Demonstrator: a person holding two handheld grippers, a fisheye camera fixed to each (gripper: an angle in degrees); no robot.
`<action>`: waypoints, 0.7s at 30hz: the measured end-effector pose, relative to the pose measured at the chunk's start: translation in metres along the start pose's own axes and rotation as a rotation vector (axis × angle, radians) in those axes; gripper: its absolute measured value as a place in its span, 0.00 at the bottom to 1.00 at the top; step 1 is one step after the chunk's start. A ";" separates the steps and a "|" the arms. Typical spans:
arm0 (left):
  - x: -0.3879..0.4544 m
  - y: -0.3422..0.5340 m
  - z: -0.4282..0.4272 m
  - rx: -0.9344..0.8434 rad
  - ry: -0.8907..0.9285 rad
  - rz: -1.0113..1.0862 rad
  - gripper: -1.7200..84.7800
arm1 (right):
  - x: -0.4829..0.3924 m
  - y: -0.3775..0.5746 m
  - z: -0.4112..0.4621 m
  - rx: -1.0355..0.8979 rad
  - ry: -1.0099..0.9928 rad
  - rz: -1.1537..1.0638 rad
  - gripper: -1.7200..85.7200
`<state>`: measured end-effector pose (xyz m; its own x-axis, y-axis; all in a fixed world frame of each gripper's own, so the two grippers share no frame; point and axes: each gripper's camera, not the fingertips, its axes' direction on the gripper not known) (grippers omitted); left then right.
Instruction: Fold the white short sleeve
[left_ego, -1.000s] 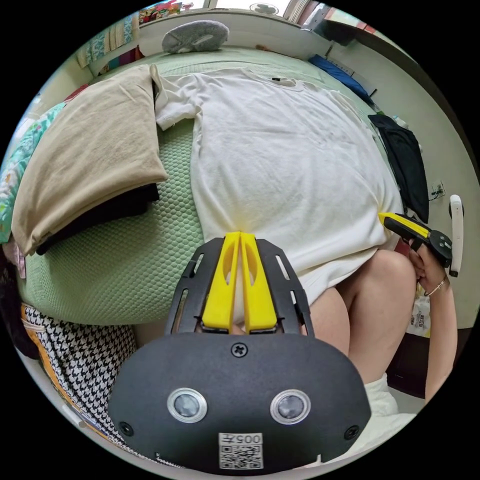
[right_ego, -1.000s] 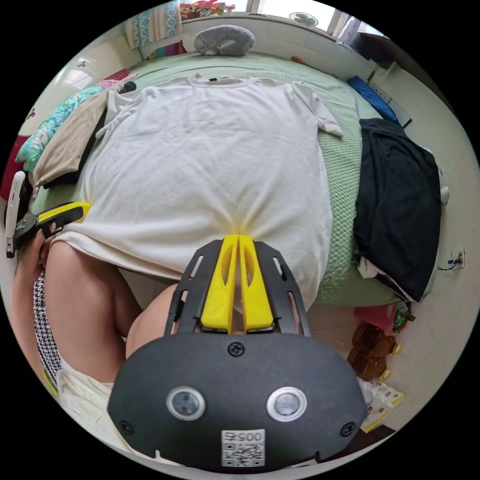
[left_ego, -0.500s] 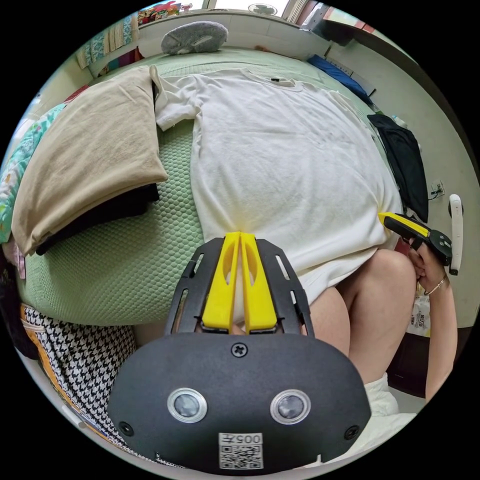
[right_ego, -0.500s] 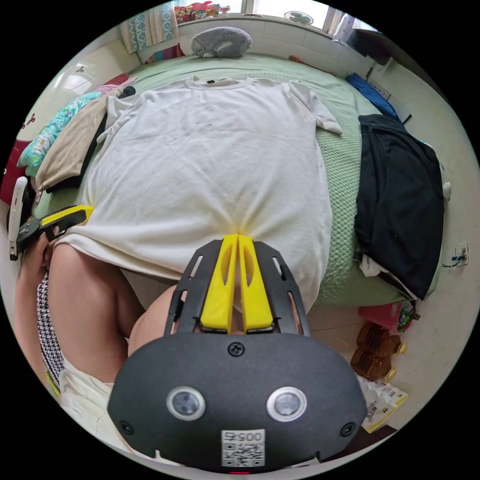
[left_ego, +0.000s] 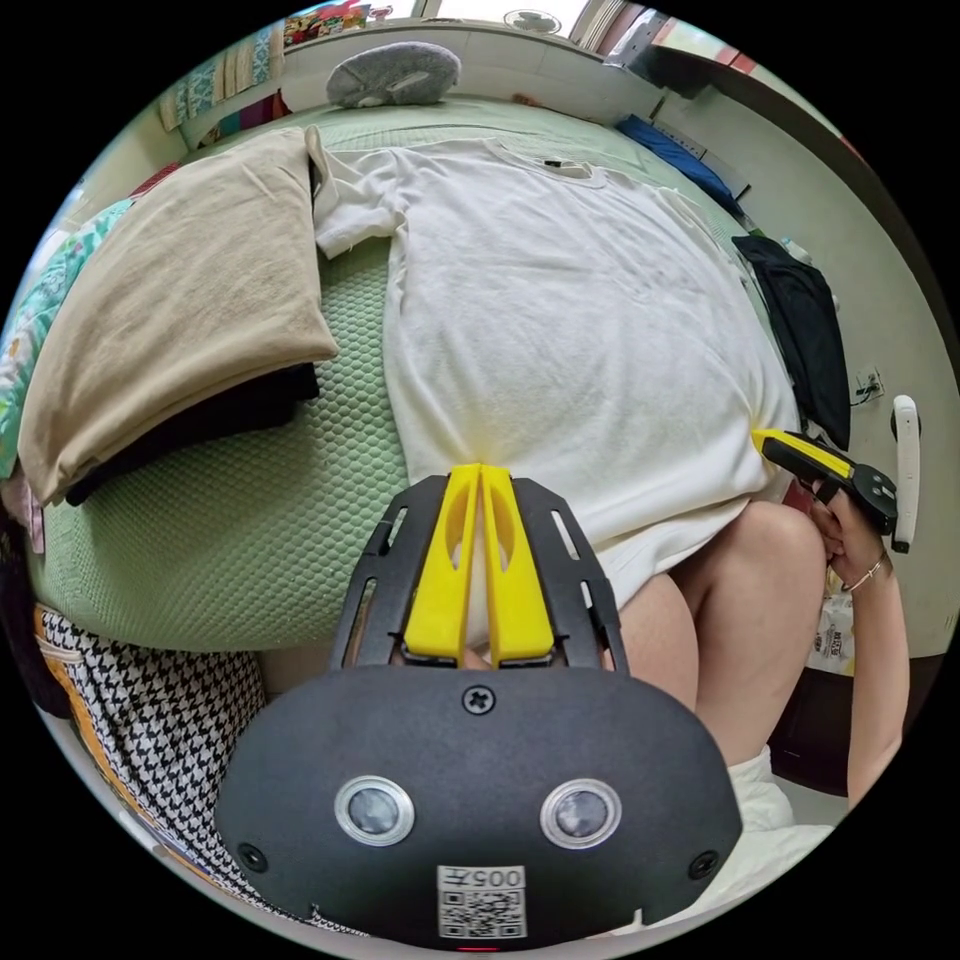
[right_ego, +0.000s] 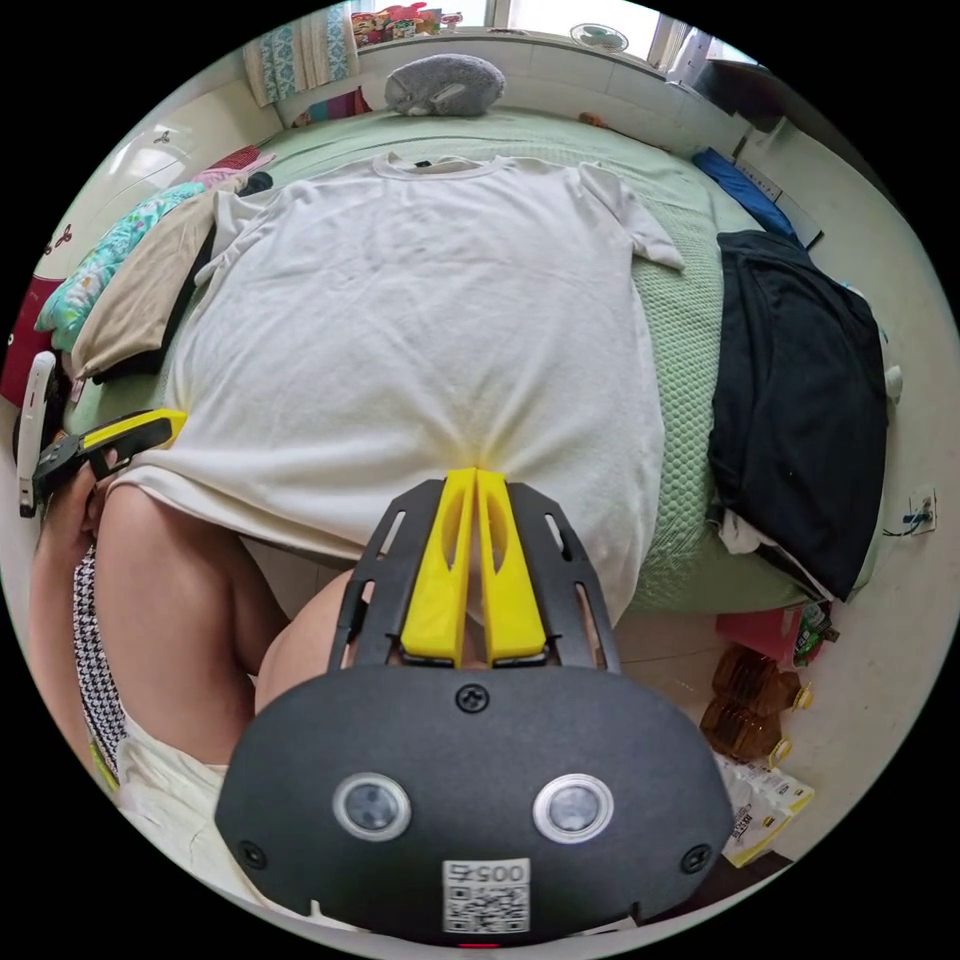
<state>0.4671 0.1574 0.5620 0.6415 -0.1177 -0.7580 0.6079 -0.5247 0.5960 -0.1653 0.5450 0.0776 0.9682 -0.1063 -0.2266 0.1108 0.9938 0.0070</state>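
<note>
**A:** Where does the fold stand?

**B:** At its start, I'd judge. The white cotton short-sleeved T-shirt (right_ego: 420, 320) lies flat and face up on the green quilted bed (left_ego: 250, 520), collar at the far end, hem hanging over the near edge. The left gripper (left_ego: 480, 470) has its yellow jaws pressed together on the hem near one corner; the right gripper (right_ego: 476, 472) pinches the hem the same way towards the other. Each one also appears at the edge of the other's view, clamped at the hem.

**A:** And the next move?

**B:** Probably lifting the hem with both and carrying it towards the collar, hands level so the cloth doesn't skew. Both sleeves are spread outward and may need tucking in.

**A:** Anything in the way?

**B:** The folded tan cloth on a dark garment (left_ego: 170, 310) touches or overlaps the sleeve on that side. The black garment (right_ego: 800, 400) lies just beside the other edge. A grey plush toy (right_ego: 445, 85) sits well beyond the collar. The person's knees are under the hem.
</note>
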 end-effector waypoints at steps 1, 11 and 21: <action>0.000 0.000 0.000 0.000 -0.002 0.001 0.02 | 0.001 0.000 0.000 0.000 -0.001 0.000 0.01; 0.002 -0.001 0.003 0.002 0.001 0.000 0.02 | 0.003 0.000 0.000 0.004 0.001 -0.005 0.01; 0.003 -0.002 0.005 0.008 0.015 0.000 0.01 | 0.001 -0.001 0.001 -0.001 0.016 -0.017 0.01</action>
<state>0.4654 0.1543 0.5577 0.6482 -0.1051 -0.7542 0.6043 -0.5317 0.5934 -0.1640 0.5440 0.0782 0.9624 -0.1230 -0.2421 0.1274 0.9919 0.0023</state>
